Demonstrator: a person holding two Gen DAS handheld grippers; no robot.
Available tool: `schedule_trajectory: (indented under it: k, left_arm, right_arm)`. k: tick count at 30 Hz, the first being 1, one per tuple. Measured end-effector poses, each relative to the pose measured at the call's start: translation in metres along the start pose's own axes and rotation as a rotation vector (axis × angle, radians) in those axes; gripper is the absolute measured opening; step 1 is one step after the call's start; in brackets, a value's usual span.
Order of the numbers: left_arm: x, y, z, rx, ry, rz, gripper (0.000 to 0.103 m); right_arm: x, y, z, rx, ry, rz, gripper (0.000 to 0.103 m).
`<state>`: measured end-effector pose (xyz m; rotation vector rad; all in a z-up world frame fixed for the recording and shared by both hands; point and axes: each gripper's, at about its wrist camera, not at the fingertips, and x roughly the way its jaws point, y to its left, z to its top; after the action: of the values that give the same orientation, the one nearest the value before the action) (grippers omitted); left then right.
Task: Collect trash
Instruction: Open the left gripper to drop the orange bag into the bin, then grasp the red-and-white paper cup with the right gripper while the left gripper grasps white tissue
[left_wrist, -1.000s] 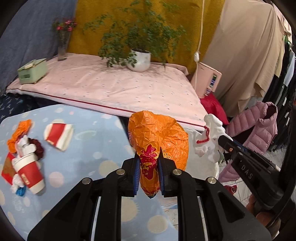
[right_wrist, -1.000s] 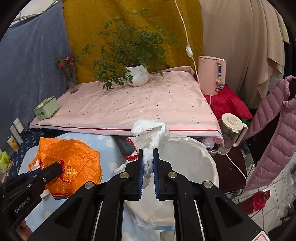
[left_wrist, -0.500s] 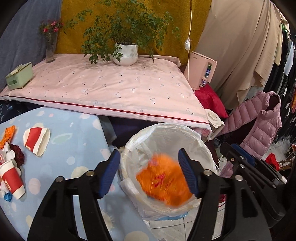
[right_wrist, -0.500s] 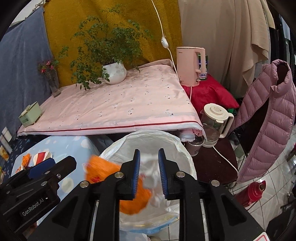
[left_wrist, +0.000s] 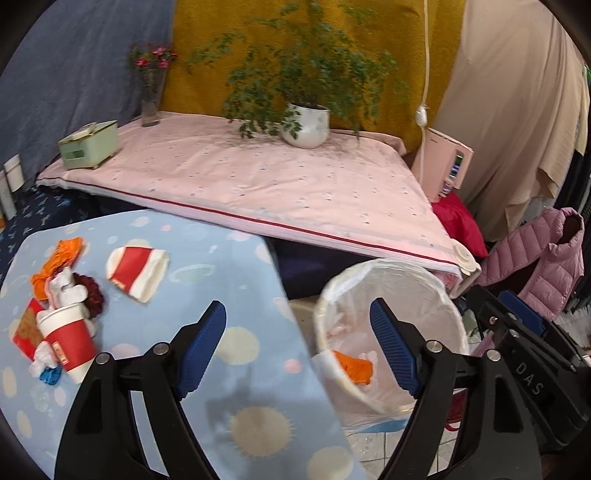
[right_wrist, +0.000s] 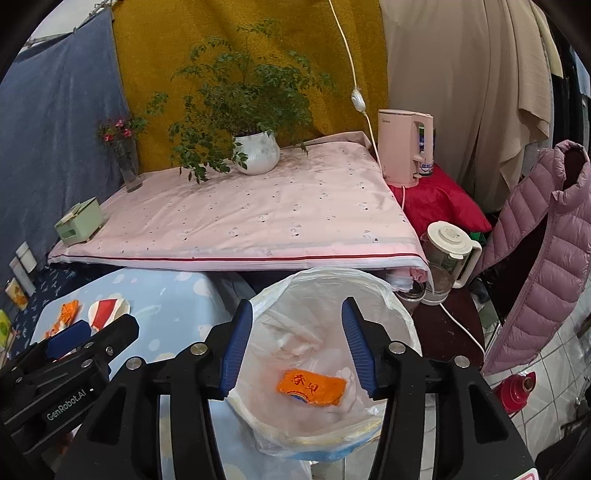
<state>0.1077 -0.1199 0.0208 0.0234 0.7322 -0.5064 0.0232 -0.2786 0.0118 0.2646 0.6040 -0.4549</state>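
Observation:
A bin lined with a white bag (left_wrist: 391, 273) (right_wrist: 373, 295) stands on the floor beside the blue dotted table (left_wrist: 229, 266). An orange wrapper (right_wrist: 311, 386) (left_wrist: 354, 366) and white tissue lie inside it. My left gripper (left_wrist: 298, 350) is open and empty over the table's right edge. My right gripper (right_wrist: 297, 349) is open and empty above the bin. On the table's left lie a red paper cup (left_wrist: 68, 341), a flattened red and white cup (left_wrist: 136, 266), an orange wrapper (left_wrist: 59, 258) and crumpled tissue.
A pink-covered bed (right_wrist: 258, 218) behind holds a potted plant (right_wrist: 256, 151), a green box (right_wrist: 79, 221) and a flower vase (right_wrist: 127, 162). A pink kettle (right_wrist: 404, 147), a glass kettle (right_wrist: 448, 254), a pink jacket (right_wrist: 539, 258) and a red thermos (right_wrist: 515, 391) are right of the bin.
Both grippers opened. The orange wrapper dropped from the left and the white tissue from the right into the bin. The left gripper has swung back left toward the table.

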Motion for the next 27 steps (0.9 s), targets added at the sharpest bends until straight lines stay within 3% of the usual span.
schedule_trajectory:
  k: [5,27]
  left_arm:
    - [-0.016,0.038,-0.007,-0.04,-0.012,0.066,0.081]
    - [-0.054,0.205,-0.059,-0.17,0.022,0.291,0.081]
  right_arm:
    - [-0.004,0.029,-0.005,-0.028,0.006,0.038,0.057]
    - [-0.003,0.174,-0.055,-0.175,0.114,0.228,0.057]
